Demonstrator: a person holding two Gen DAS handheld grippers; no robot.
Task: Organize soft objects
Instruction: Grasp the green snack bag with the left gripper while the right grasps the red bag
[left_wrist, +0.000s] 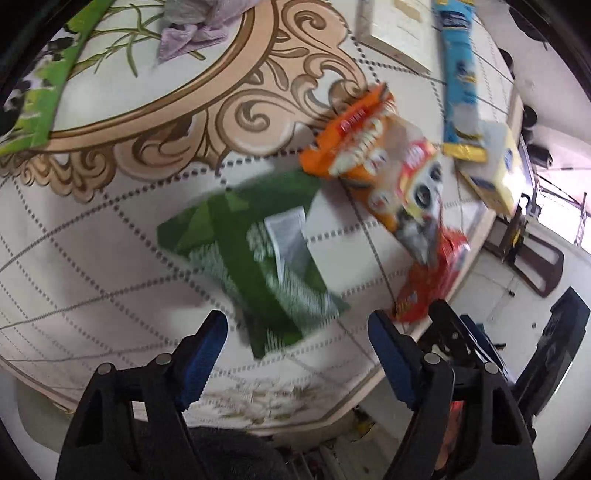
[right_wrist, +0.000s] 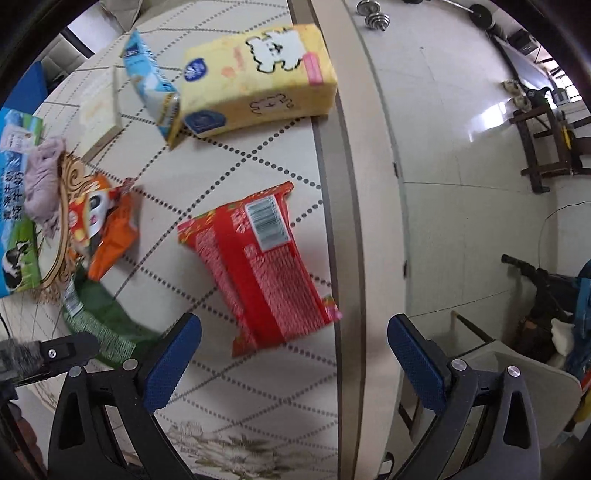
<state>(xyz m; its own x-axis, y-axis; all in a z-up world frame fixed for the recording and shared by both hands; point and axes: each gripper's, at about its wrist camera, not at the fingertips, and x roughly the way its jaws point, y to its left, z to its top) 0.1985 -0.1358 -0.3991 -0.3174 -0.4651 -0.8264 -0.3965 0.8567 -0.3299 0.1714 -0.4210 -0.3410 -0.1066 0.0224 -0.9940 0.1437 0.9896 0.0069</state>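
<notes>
Across the tabletop (right_wrist: 258, 162) the soft things lie scattered: green packet (left_wrist: 255, 254), orange packet (left_wrist: 373, 147), red packet (right_wrist: 258, 262), yellow tissue pack (right_wrist: 258, 81), lilac cloth (right_wrist: 44, 181). We hold our left claw (left_wrist: 297, 332) and right claw (right_wrist: 293, 336) agape and empty above them. Nothing looks gathered; we judge nearly all sorting remains.

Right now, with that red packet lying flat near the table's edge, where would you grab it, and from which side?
I'd probably take the red packet across its narrow width, near the middle, coming straight down with the right gripper, which is open just short of it. It lies flat, barcode up, long and slim, so the fingers could span the short way. The crimped ends look too floppy.
</notes>
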